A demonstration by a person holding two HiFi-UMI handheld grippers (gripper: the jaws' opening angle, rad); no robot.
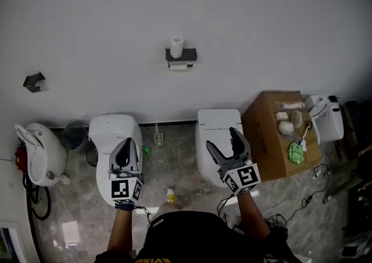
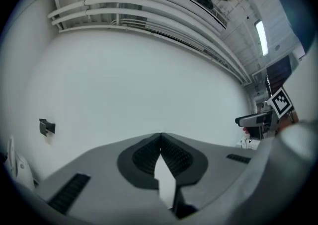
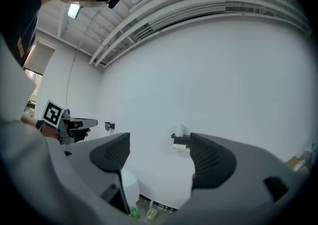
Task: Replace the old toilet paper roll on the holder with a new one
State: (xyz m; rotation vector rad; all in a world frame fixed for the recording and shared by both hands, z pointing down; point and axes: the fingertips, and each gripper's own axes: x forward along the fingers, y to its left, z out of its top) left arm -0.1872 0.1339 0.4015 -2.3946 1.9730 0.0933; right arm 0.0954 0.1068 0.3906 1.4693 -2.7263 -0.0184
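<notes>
The holder (image 1: 187, 54) is a small black, shelf-like bracket fixed to the smooth white wall (image 1: 261, 18), well ahead of both grippers. A white cylindrical upright roll (image 1: 176, 46) stands on top of it, and a second roll (image 1: 180, 65) lies sideways just beneath the shelf. The left gripper (image 1: 125, 151) has its two grey moulded jaws pressed together; in the left gripper view the dark ribbed pads (image 2: 171, 157) meet at a point with nothing between them. The right gripper (image 1: 222, 141) holds its jaws wide apart and empty; in the right gripper view the holder (image 3: 183, 140) and its upright roll (image 3: 180, 130) show far off in the gap between the rounded, ridged pads (image 3: 208, 158). Below them stand two glossy white toilets (image 1: 114, 131), one under each gripper, on a grey marbled floor (image 1: 174, 157). A brown cardboard box (image 1: 270, 134) with small items on it sits at the right.
</notes>
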